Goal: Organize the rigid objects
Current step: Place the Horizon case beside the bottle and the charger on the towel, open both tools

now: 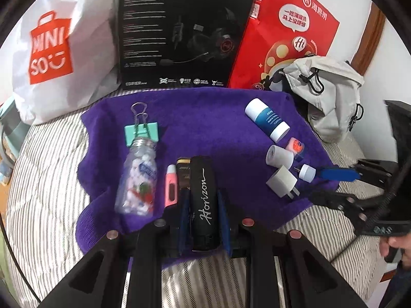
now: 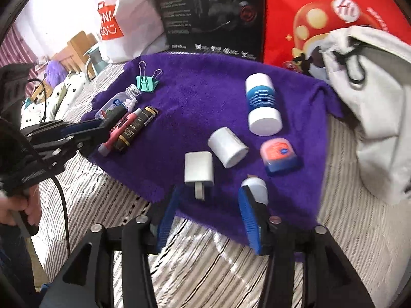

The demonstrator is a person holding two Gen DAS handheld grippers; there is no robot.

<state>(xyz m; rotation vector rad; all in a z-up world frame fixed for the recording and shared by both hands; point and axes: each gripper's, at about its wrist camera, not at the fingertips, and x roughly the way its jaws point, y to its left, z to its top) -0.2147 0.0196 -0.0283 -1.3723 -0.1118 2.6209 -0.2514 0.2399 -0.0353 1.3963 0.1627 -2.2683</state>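
My left gripper (image 1: 205, 220) is shut on a black "Horizon" cylinder (image 1: 204, 195), low over the purple towel (image 1: 205, 123). Left of it lie a dark gold-trimmed tube (image 1: 183, 174), a pink tube (image 1: 170, 184), a clear candy bottle (image 1: 138, 179) and a teal binder clip (image 1: 141, 131). My right gripper (image 2: 208, 213) stands open above the towel's near edge. A white charger plug (image 2: 199, 169) lies just ahead of its fingers. A small white cap (image 2: 257, 190) rests against the right finger's tip. Beyond are a white roll (image 2: 227, 146), a red-and-blue jar (image 2: 280, 155) and a white-and-blue bottle (image 2: 262, 102).
The towel lies on a striped bed cover (image 1: 51, 179). Behind it stand a white Miniso bag (image 1: 51, 51), a black headset box (image 1: 179, 30) and a red paper bag (image 1: 290, 30). A grey drawstring bag (image 2: 372, 102) slumps at the right. A hand (image 2: 15, 210) holds the left gripper's handle.
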